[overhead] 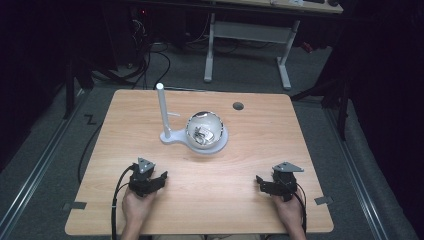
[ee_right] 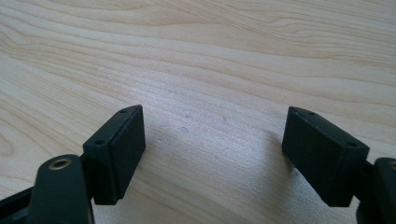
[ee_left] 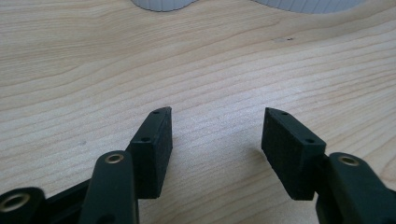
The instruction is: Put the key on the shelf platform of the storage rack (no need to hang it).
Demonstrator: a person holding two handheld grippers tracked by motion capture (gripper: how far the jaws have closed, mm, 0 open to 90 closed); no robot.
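A white stand (overhead: 172, 137) with a tall upright post (overhead: 162, 111) sits mid-table, and a shiny round bowl (overhead: 205, 131) with small metal pieces inside rests on its base. My left gripper (overhead: 154, 181) lies low on the wooden table (overhead: 240, 165) near the front left, held by a hand, jaws open with bare wood between them (ee_left: 217, 114). The stand's white base edge (ee_left: 161, 4) shows at the top of the left gripper view. At the front right, a hand holds my right gripper (overhead: 261, 183), which is open over bare wood (ee_right: 215, 112).
A round cable hole (overhead: 238, 106) is in the table's far right part. Black cables trail from both grippers off the front edge. Behind the table stand a white desk frame (overhead: 247, 45) and floor cables.
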